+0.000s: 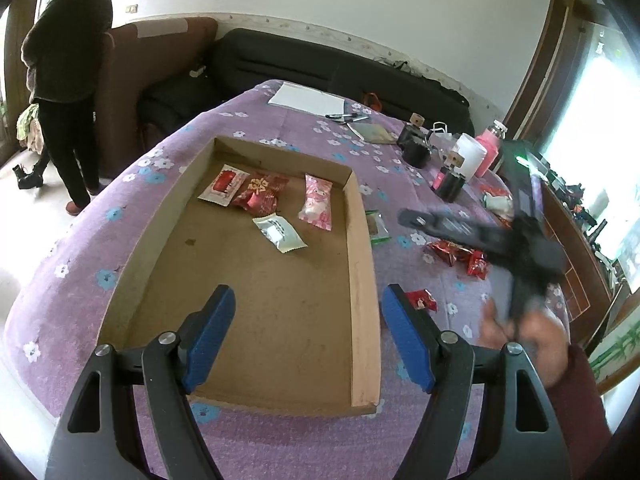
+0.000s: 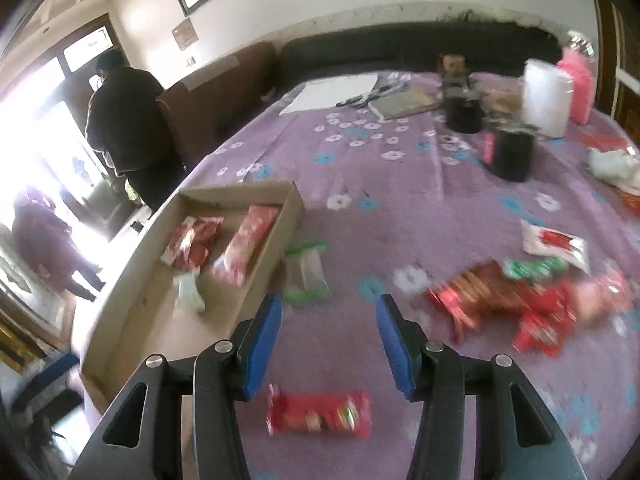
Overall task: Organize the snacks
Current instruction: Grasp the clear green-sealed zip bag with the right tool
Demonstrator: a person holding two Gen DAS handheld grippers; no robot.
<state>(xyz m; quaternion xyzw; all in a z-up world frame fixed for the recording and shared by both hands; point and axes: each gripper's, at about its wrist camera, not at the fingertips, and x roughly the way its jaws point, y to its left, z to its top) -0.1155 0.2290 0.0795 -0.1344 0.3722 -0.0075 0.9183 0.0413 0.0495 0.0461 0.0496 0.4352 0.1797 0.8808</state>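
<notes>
A shallow cardboard tray [image 1: 360,240] lies on the purple flowered tablecloth. Inside it are a white-and-red packet [image 1: 222,189], a red packet [image 1: 260,194], a pink packet [image 1: 317,202] and a white packet [image 1: 280,234]. My left gripper [image 1: 308,300] hangs open over the tray's near half, with nothing between its blue pads. My right gripper [image 2: 329,308] is open above the cloth just right of the tray [image 2: 276,240]. A red snack packet [image 2: 320,416] lies on the cloth below it, untouched. A green-edged packet [image 2: 306,276] rests beside the tray wall. A heap of red snacks [image 2: 520,304] is blurred at the right.
At the back of the table stand two black cups [image 2: 508,152], a white cylinder [image 2: 546,96] and a pink bottle [image 2: 576,84], with paper [image 1: 306,98], pens and a notebook [image 1: 374,132]. A person [image 1: 66,80] stands by the brown sofa at the left. A dark sofa runs behind the table.
</notes>
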